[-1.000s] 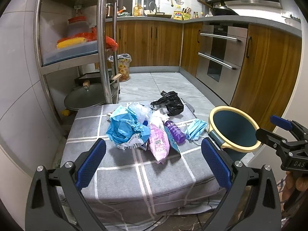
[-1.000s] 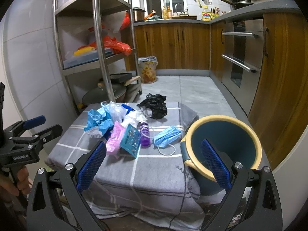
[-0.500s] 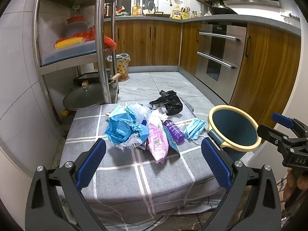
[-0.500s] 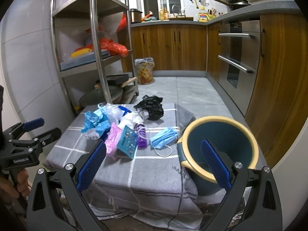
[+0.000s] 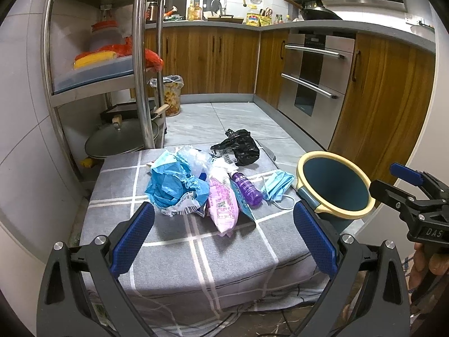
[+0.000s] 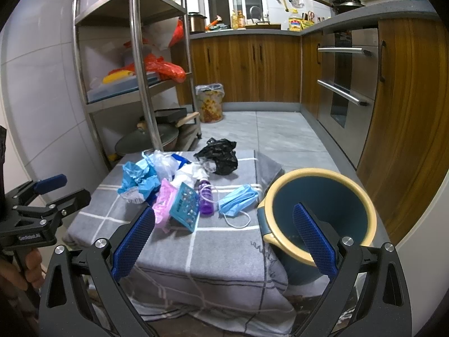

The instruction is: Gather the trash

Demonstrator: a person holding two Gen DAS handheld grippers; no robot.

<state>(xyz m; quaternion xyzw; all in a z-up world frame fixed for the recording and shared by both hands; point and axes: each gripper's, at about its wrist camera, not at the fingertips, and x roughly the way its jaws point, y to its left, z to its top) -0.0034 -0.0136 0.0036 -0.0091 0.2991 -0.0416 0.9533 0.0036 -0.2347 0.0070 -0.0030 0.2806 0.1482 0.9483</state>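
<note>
Kitchen, grey checked cloth [image 5: 196,252] | left claw [image 5: 223,234] "GenRobot.AI", spread | right claw [image 6: 223,234] "DAS…", spread

Trash pile sits mid-table [image 5: 174,255], on the cloth. Left of pile: crumpled bag [image 5: 174,188], with clear plastic wrap [image 5: 196,160] behind it. Right of the bag: flat pouch [image 5: 223,205], then blister pack [image 6: 183,207] leaning against it, then bottle [image 5: 247,189] lying on its side, then face mask [image 5: 276,185] nearest the table's right edge. Behind bottle, toward the far edge: bin-liner bag [image 5: 241,150]. Bin [image 5: 334,185] stands off the table's right edge, just beside the mask, rim about level with the tabletop. Shelf rack [image 5: 140,64] stands behind the table's left corner, pan lid [image 5: 120,140] at its bottom. Small waste bin [image 5: 171,95] on the floor further back, by the cabinets [image 5: 210,59].
</note>
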